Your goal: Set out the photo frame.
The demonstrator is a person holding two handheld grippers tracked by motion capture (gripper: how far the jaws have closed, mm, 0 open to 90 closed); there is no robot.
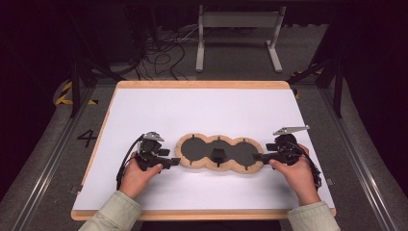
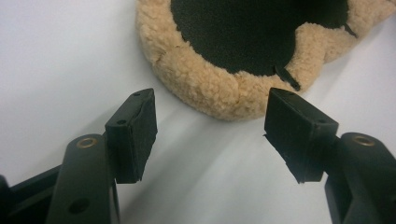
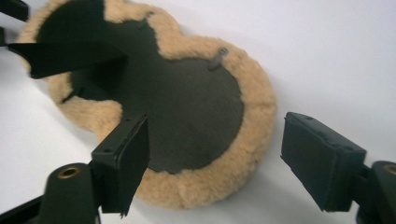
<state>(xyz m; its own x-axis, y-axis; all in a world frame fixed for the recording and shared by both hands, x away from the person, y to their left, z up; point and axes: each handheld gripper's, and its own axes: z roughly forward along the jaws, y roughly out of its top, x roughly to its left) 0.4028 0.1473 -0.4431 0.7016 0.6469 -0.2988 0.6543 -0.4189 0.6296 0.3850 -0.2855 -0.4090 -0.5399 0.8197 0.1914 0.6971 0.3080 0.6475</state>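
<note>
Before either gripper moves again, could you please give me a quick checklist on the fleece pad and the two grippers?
1. Fleece pad lies flat on the white table top: ok.
2. Left gripper jaws stand apart, nothing between them: ok.
3. Right gripper jaws stand apart: ok.
4. Right gripper lined up on the pad's end lobe, one jaw over it, the other off its rim: ok.
5. Left gripper clear of the pad's rim: ok.
6. Whether the right jaw touches the fleece: cannot tell.

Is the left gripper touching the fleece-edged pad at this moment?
Apart. The left gripper view shows the left gripper with jaws spread wide and white table visible between their tips and the fleece-edged pad's tan rim.
</note>
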